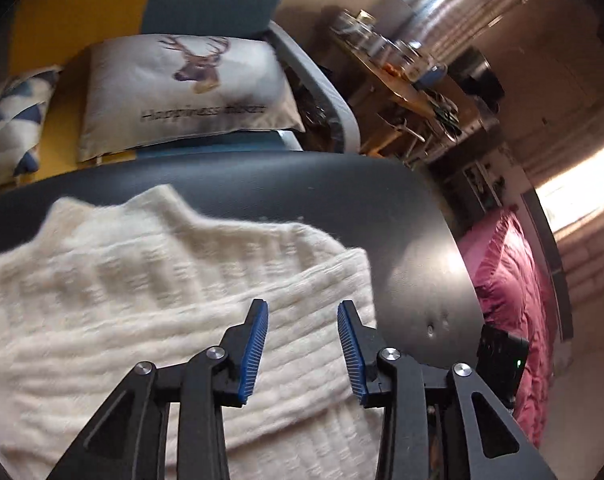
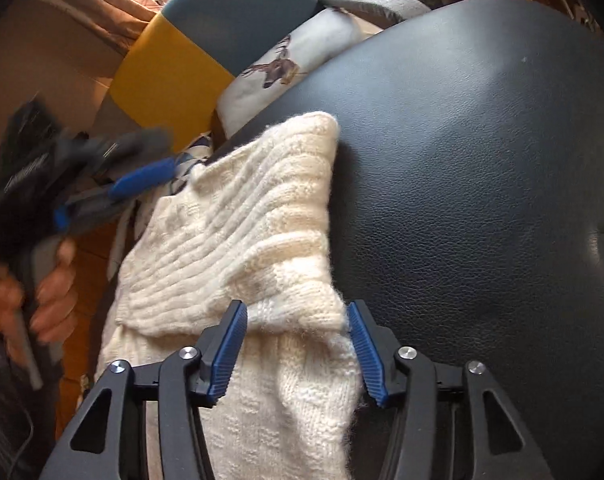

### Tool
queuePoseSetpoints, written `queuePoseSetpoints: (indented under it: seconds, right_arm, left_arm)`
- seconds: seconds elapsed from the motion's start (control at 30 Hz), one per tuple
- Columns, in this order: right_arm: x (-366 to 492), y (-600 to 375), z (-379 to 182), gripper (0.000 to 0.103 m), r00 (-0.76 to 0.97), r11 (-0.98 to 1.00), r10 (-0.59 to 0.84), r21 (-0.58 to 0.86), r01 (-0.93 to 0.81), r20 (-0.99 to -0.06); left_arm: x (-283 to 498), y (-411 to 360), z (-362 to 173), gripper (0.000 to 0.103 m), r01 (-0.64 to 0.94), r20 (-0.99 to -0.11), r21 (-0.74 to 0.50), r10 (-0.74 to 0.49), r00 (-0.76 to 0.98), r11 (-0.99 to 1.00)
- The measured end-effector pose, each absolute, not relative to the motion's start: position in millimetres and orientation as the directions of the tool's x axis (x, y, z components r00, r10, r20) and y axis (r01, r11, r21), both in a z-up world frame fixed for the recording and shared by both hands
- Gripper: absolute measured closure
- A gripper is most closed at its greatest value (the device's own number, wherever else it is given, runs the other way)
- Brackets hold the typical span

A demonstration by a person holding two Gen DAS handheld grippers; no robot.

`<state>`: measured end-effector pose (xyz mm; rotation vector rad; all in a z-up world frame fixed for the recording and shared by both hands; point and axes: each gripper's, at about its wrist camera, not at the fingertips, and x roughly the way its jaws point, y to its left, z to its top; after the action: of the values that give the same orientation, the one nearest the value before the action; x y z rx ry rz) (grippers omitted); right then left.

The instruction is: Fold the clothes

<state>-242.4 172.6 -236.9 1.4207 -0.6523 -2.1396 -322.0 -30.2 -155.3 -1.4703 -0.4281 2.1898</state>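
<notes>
Your cream knitted sweater [image 2: 237, 236] lies partly folded on the dark leather seat [image 2: 482, 184], bunched toward its left edge, with one folded layer lying over the rest and a corner pointing up toward the deer cushion [image 2: 277, 68]. The fingers of your right gripper [image 2: 297, 344] stand apart around the near fold of knit at the sweater's right edge, the fabric between them but no pad visibly pressing on it. Your left gripper [image 1: 302, 344] hangs over the sweater with its fingers apart and nothing between them; in the right wrist view it appears blurred, off the seat's left edge, in your hand [image 2: 49, 280]. To fold well from here, you probably want both layers of that near fold deep in the right fingers before clamping, since fuzzy knit slips. Bring the left down on the matching edge, so the two sides lift level and the next fold lands square on the seat, not over its left edge.
</notes>
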Motion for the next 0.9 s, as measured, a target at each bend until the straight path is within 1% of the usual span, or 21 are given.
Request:
queuePoseSetpoints:
  seconds: [0.1, 0.2, 0.37, 0.5, 0.53, 0.57, 0.6, 0.63, 0.67, 0.7, 0.73, 0.77, 0.83, 0.9]
  right_arm:
    - [-242.8, 174.0, -237.9, 0.047, -0.333, -0.753, -0.652, 0.634, 0.175, -0.681]
    - [-243.7, 177.0, -239.7, 0.046, -0.327, -0.735, -0.672, 0.653, 0.184, -0.664]
    - [-250.6, 182.5, -243.0, 0.045, -0.321, -0.691, -0.709, 0.711, 0.135, -0.628]
    - [-247.4, 175.5, -237.7, 0.045, -0.347, -0.732, -0.672, 0.657, 0.182, -0.654]
    - [-246.1, 172.8, -235.5, 0.047, -0.355, -0.748, -0.657, 0.633, 0.198, -0.665]
    - [-244.9, 170.4, -233.5, 0.052, -0.369, -0.765, -0.639, 0.609, 0.210, -0.675]
    - [-243.7, 168.0, -232.4, 0.055, -0.386, -0.783, -0.618, 0.581, 0.221, -0.685]
    - [-242.6, 165.8, -232.6, 0.065, -0.395, -0.796, -0.602, 0.560, 0.230, -0.694]
    - [-241.8, 164.4, -233.8, 0.082, -0.399, -0.804, -0.593, 0.547, 0.234, -0.700]
    - [-240.4, 164.3, -234.2, 0.084, -0.405, -0.809, -0.586, 0.540, 0.234, -0.702]
    - [-237.7, 166.0, -233.3, 0.087, -0.415, -0.814, -0.578, 0.533, 0.230, -0.703]
    - [-234.2, 168.5, -231.8, 0.089, -0.427, -0.823, -0.564, 0.521, 0.224, -0.707]
    - [-227.1, 173.3, -228.9, 0.089, -0.449, -0.841, -0.536, 0.498, 0.213, -0.715]
    - [-225.9, 175.4, -232.8, 0.089, -0.446, -0.856, -0.513, 0.479, 0.196, -0.733]
  left_arm:
    - [-354.2, 11.7, -165.1, 0.053, -0.284, -0.799, -0.471, 0.540, -0.263, -0.835]
    - [-381.0, 47.9, -175.8, 0.052, -0.359, -0.831, -0.425, 0.515, -0.211, -0.831]
    - [-399.1, 89.2, -188.7, 0.052, -0.486, -0.868, -0.377, 0.483, -0.112, -0.789]
    - [-402.1, 112.6, -201.5, 0.052, -0.572, -0.911, -0.286, 0.403, -0.087, -0.769]
    - [-403.4, 115.9, -206.3, 0.052, -0.583, -0.922, -0.266, 0.380, -0.079, -0.768]
    - [-404.0, 117.7, -210.7, 0.053, -0.591, -0.928, -0.255, 0.365, -0.071, -0.765]
    - [-402.9, 116.8, -212.0, 0.062, -0.594, -0.928, -0.249, 0.363, -0.078, -0.765]
    - [-401.8, 115.8, -213.2, 0.071, -0.596, -0.928, -0.243, 0.362, -0.085, -0.765]
    - [-400.7, 114.9, -214.4, 0.087, -0.599, -0.928, -0.237, 0.360, -0.092, -0.765]
    - [-399.6, 114.0, -215.7, 0.091, -0.602, -0.928, -0.231, 0.359, -0.099, -0.764]
    - [-398.2, 111.8, -215.0, 0.092, -0.601, -0.922, -0.234, 0.370, -0.112, -0.764]
    - [-396.0, 106.7, -209.9, 0.093, -0.595, -0.901, -0.258, 0.412, -0.136, -0.761]
    - [-390.8, 94.6, -196.9, 0.094, -0.590, -0.840, -0.320, 0.510, -0.185, -0.741]
    - [-388.1, 83.7, -188.3, 0.094, -0.587, -0.785, -0.353, 0.572, -0.238, -0.728]
